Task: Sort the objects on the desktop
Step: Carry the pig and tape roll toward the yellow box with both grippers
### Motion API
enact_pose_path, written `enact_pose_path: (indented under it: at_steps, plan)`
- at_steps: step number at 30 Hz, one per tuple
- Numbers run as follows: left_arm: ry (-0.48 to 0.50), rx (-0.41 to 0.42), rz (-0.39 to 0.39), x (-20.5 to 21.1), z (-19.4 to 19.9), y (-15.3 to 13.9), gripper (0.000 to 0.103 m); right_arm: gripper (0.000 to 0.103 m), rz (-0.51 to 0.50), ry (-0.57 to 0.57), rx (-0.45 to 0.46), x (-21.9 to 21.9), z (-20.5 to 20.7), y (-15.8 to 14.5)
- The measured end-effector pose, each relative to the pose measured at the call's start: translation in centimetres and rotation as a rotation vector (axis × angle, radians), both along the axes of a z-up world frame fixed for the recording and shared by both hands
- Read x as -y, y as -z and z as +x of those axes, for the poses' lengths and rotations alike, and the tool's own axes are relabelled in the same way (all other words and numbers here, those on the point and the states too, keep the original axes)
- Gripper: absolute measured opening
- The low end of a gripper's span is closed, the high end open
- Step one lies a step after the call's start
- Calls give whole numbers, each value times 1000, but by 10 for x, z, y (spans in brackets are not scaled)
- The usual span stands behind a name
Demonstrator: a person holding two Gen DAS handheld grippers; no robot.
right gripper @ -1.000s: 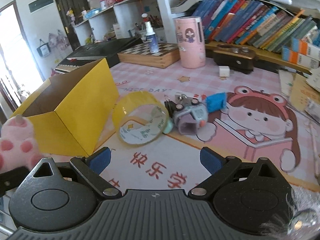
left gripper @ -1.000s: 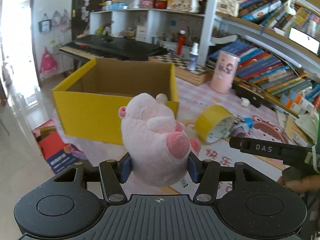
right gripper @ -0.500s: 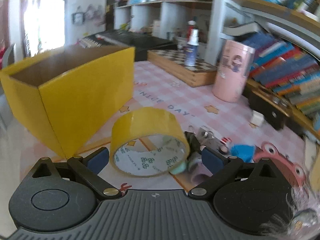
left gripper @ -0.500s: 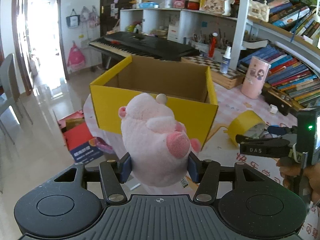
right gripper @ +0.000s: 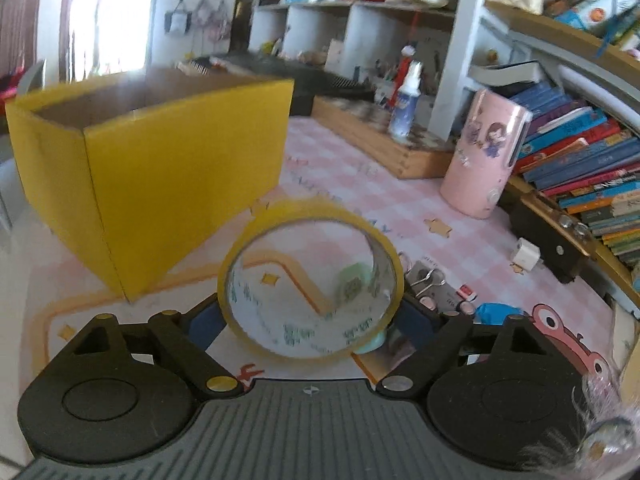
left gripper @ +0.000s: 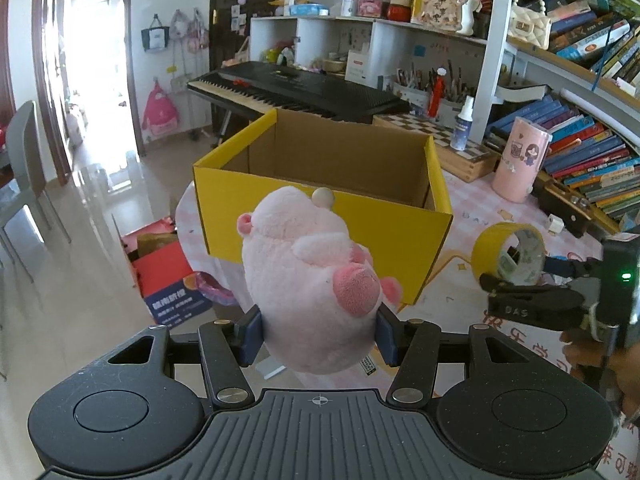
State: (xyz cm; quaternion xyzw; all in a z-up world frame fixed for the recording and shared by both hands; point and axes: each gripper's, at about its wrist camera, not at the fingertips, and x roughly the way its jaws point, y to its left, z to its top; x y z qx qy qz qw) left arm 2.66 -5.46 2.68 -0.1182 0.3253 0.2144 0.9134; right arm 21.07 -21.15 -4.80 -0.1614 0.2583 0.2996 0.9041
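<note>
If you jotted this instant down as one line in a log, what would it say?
left tongs: gripping pink plush toy, held short of yellow box | right tongs: closing around tape roll on table | box: looks empty

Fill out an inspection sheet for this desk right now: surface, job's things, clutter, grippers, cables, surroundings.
Surface: pink checked desk mat with cartoon print.
Job's things: open yellow cardboard box; pink plush toy; yellow tape roll on edge.
Clutter: binder clips, white charger cube, pink cylinder case, spray bottle on a chessboard box.
Grippers: left gripper clamps the plush; right gripper closing, tape roll between its jaws.
Cables: nothing seen.
Surroundings: bookshelves, keyboard piano, chair.
</note>
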Motion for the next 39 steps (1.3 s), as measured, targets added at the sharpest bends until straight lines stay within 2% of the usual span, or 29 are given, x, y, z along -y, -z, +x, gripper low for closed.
enact_pose_path:
  at_steps: [11, 23, 30, 39]
  plan:
    - [43, 36, -40, -4, 1, -3, 54, 86, 147, 98, -84, 21, -27, -38]
    - [217, 112, -57, -19, 1, -8, 54, 86, 311, 257, -213, 33, -77, -69]
    - [310, 121, -70, -37, -9, -7, 54, 86, 298, 309, -195, 16, -114, -75]
    - [365, 103, -94, -70, -35, 0, 54, 86, 276, 325, -194, -22, -160, -75]
